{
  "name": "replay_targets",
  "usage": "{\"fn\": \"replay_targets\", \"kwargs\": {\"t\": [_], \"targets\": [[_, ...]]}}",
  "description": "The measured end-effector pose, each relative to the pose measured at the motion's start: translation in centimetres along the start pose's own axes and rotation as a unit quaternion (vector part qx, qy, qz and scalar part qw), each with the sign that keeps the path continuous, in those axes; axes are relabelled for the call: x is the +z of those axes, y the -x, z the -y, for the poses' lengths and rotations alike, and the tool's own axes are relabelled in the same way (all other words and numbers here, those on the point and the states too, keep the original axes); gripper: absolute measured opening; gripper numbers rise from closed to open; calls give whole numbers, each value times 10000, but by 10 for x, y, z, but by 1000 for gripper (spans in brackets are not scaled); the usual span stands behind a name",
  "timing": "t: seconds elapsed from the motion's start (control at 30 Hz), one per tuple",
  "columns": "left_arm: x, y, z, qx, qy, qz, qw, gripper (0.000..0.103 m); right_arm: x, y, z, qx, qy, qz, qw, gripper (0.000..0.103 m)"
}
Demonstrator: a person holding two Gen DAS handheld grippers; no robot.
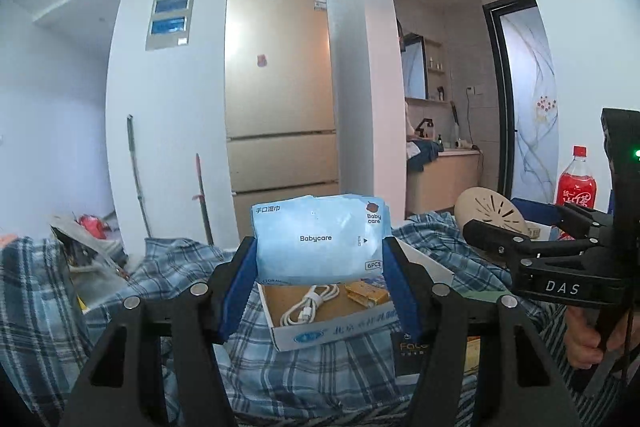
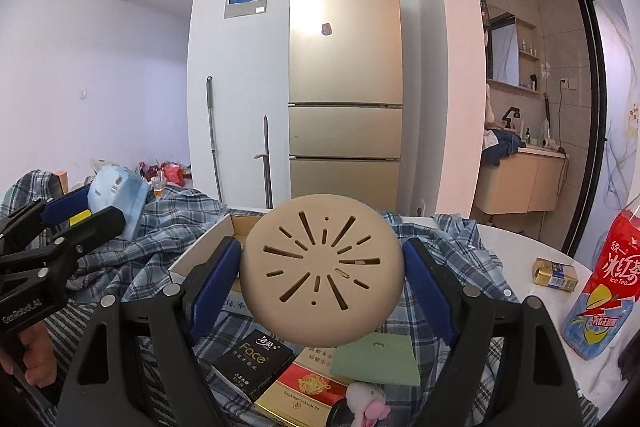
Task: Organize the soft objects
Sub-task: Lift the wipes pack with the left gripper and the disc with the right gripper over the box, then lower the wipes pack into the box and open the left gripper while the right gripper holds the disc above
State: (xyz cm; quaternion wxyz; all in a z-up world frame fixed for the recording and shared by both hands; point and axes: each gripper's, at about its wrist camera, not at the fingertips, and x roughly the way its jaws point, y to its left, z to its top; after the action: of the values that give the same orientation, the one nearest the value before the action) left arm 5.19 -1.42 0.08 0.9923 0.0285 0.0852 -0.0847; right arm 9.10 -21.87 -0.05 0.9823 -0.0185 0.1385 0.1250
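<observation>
Left wrist view: left claw [image 1: 320, 267] clamped on the wipes pack [image 1: 320, 239], raised just above the cardboard box [image 1: 320, 327].
Right claw [image 2: 322, 267]: grasping the beige round cushion [image 2: 322, 267], just beyond the box's right side.
Step advice: lower the pack squarely into the box, release gently.
Pack look: pale blue, crinkled, puffy, "Babycare" print.

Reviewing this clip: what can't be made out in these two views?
- Left wrist view: far half of the cardboard box, hidden behind the wipes pack in the left hand-held gripper.
- Right wrist view: the box interior, blocked by the beige slotted disc in the right hand-held gripper.
- Right wrist view: the pink plush toy, cut off by the bottom edge.
</observation>
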Motion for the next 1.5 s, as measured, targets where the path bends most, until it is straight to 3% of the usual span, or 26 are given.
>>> {"fn": "replay_targets", "kwargs": {"t": [0.23, 0.47, 0.6, 0.77, 0.83, 0.93, 1.0, 1.3, 1.5], "targets": [[27, 16, 11, 223, -203, 101, 9995, 64, 16, 9, 13, -133, -180, 200, 9995, 81], [67, 14, 17, 409, -89, 324, 9986, 64, 60, 27, 21, -216, -278, 494, 9982, 81], [93, 12, 28, 557, -115, 391, 9976, 64, 90, 37, 23, -246, -254, 906, 9953, 81], [128, 20, 37, 538, 9, 857, 9949, 64, 126, 36, 20, -283, -226, 1395, 9896, 82], [138, 14, 37, 424, 31, 871, 9953, 64, 137, 29, 23, -167, -405, 1413, 9890, 82], [141, 2, 31, 727, 267, 926, 9927, 64, 142, 12, 25, -69, -683, 1262, 9896, 82], [136, -6, 19, 508, 542, 719, 9946, 64, 132, 1, 27, -135, -824, 1159, 9897, 82], [107, -51, 2, 910, 451, -156, 9947, 64, 100, -52, 37, -238, -728, 448, 9961, 82], [87, -85, -9, 796, 592, -894, 9910, 64, 87, -66, 35, -199, -597, 128, 9979, 82]]}}
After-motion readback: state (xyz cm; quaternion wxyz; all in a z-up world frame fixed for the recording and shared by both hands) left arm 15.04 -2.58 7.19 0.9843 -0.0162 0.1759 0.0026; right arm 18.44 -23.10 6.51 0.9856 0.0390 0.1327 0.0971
